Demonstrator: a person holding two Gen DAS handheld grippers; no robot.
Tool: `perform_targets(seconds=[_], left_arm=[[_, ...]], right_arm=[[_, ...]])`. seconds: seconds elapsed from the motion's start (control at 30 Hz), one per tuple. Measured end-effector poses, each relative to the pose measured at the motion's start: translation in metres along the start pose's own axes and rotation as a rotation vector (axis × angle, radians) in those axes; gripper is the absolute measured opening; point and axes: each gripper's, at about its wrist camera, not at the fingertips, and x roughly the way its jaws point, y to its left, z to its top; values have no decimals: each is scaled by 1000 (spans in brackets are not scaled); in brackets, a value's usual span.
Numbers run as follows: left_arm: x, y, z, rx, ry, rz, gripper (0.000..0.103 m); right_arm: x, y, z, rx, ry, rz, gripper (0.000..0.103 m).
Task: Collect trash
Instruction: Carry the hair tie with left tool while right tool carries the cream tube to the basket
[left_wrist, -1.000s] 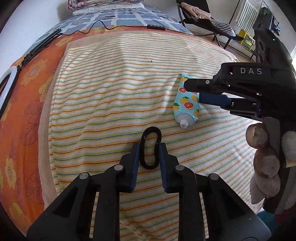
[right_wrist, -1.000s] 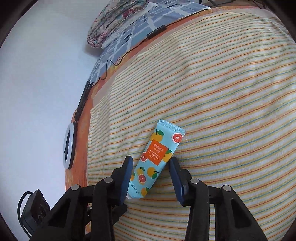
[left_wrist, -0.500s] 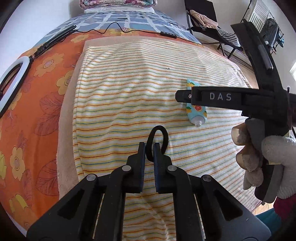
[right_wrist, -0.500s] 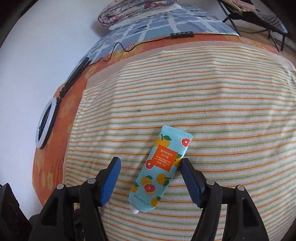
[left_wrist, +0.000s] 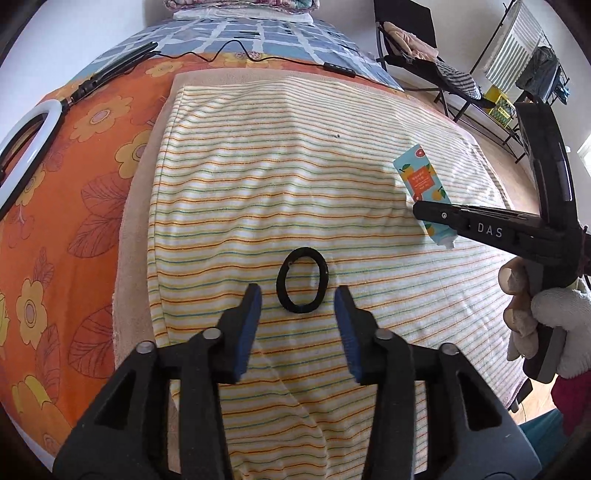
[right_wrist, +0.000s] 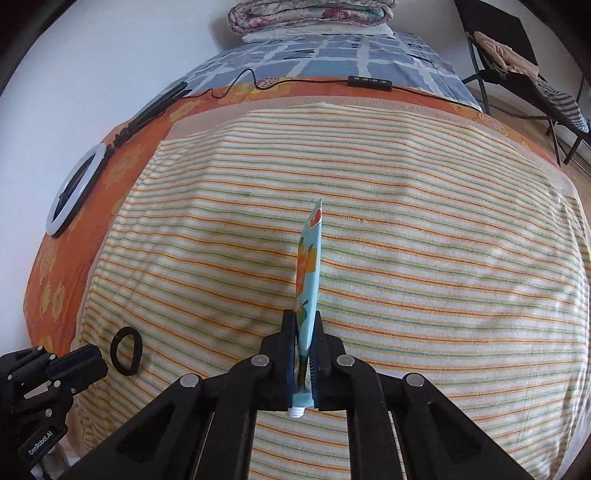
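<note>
Your left tool (left_wrist: 298, 325): jaws just opened, spread, empty. Black ring (left_wrist: 302, 280) flat on striped towel (left_wrist: 258, 192), just beyond tips, centred, long axis pointing away. Your right tool (right_wrist: 305, 360): just closed, pinching cream tube (right_wrist: 309, 266), far right.

Left tool (left_wrist: 298, 320) open, right tool (right_wrist: 303, 356) clamped.

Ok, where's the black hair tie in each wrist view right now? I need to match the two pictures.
Left wrist: black hair tie lies centre frame on the striped towel, just beyond the open left gripper, untouched.
Right wrist: hair tie sits lower left, beside the left gripper's tip.
Shared landmark: the white ring light on the orange sheet, at the left in both.
</note>
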Motion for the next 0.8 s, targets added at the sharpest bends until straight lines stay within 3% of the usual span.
perform_targets(seconds=[0.03,0.17,0.2,0.27,0.4,0.53,0.8], left_arm=[[3,-4,1,14,-3,22,72],[20,-17,3,59,19,60,68],[26,-19,2,65,31,75,58],[29,-23,0,98,12,117,50],[21,-20,1,97,-3,120,8],[8,-8,-1,38,-19,82,5],[-35,-21,-13,60,-78,78,5]], right_arm=[[-2,-2,-3,7,-1,8,4],[-10,-8,-14,12,-16,34,4],[-12,-8,-16,8,-19,38,4],[-16,-10,-20,6,-25,48,4],[-28,-11,-27,-9,-45,53,4],[-41,-10,-35,-31,-67,44,4],[-77,-3,-58,-79,-107,42,4]])
